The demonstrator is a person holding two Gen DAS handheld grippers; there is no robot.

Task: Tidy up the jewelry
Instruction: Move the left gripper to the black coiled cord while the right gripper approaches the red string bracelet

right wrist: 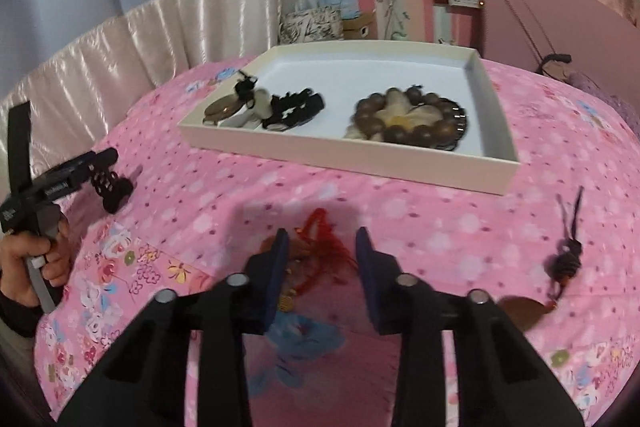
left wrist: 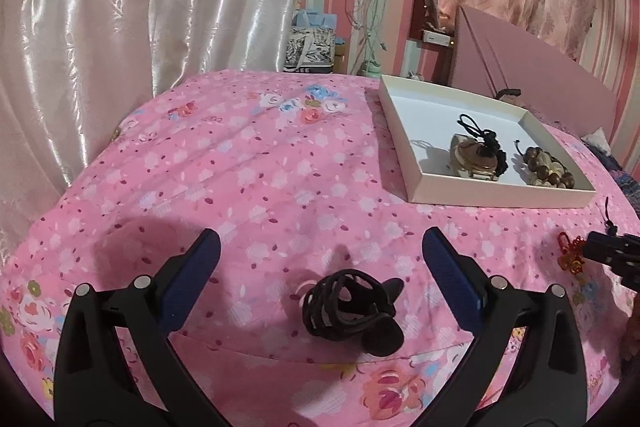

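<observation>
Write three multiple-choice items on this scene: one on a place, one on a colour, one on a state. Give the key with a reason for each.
1. Where does the bead bracelet lie?
A. in a drawer
B. inside the white box
C. on the floor

2. What colour is the knotted charm between the fingers of the right claw?
A. red
B. green
C. white

3. How does the left claw stand?
A. shut on a necklace
B. open, with the dark hair clip between its fingers, untouched
C. open above a mirror

Key:
1 B: the beads rest on the box's white floor, inside its rim.
2 A: the right wrist view shows red cord between the blue pads.
3 B: both pads stand well clear of the clip.
</observation>
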